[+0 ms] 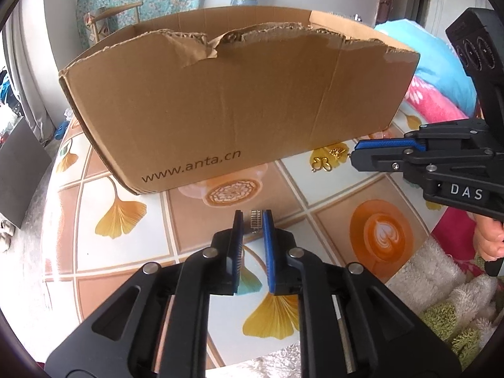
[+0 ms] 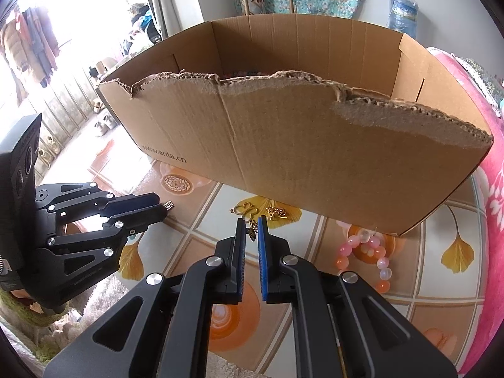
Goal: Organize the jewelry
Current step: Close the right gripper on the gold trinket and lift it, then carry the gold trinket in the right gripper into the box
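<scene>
The left gripper (image 1: pixel 254 220) points steeply downward, its blue-padded jaws nearly together. The right gripper (image 2: pixel 251 227) tilts down likewise, jaws closed to a narrow slit. A hand (image 1: pixel 489 239) grips the right gripper's handle at the frame's right edge.

Box (image 2: pixel 283 145) wall blocks straight ahead; its top is open. Table (image 2: pixel 362 302) strip before it is littered: gold charms (image 2: pixel 245 210), bead bracelet (image 2: pixel 371 258) at right.
</scene>
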Available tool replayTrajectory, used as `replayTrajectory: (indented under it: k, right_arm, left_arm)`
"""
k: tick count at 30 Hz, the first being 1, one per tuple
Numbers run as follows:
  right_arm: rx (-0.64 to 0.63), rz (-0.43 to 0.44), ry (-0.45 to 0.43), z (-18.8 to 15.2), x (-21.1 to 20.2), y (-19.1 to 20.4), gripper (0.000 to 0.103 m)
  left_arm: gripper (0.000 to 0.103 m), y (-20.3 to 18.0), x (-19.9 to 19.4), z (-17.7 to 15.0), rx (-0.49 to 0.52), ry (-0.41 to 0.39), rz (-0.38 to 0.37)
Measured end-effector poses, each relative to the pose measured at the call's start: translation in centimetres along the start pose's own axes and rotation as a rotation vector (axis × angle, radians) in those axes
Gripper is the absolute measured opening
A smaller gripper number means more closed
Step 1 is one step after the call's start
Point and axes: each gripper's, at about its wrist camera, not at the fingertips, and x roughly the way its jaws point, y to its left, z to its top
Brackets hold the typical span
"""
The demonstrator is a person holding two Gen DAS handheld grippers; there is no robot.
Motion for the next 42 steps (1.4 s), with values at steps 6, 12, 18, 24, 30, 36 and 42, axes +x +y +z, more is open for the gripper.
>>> replayTrajectory:
  k: [6,12,18,24,30,36,42]
  right_arm:
    - [0.017,0.027,-0.006,-0.2,0.1,-0.5,0.008]
    - [0.037,0.050,-0.019,-0.2,0.1,-1.3,0.008]
    - [0.053,0.068,-0.033,-0.5,0.0,-1.9,0.008]
    - [0.062,0.073,-0.046,-0.7,-0.4,-2.5,0.008]
    - [0.052,0.074,-0.067,-0.9,-1.6,-2.6,0.008]
    - [0.011,0.082,-0.136,-0.8,-5.2,-1.7,0.008]
    - [-0.014,0.121,-0.276,1.7,-10.6,-1.6,0.008]
  left_arm:
    - [0.011,-0.4,0.6,0.9,0.031,0.053,0.000]
    - [0.007,-0.9,1.1,1.9,0.049,0.086,-0.007]
    - [0.005,-1.3,1.4,2.7,0.066,0.099,0.004]
    - [0.005,-1.7,1.2,2.4,0.073,0.088,0.012]
    - [0.005,-2.0,-1.0,2.2,0.075,0.054,0.021]
    - [0.005,-2.4,-6.6,3.7,0.070,-0.082,-0.009]
    - [0.005,-2.9,-11.3,7.0,0.079,-0.255,-0.064]
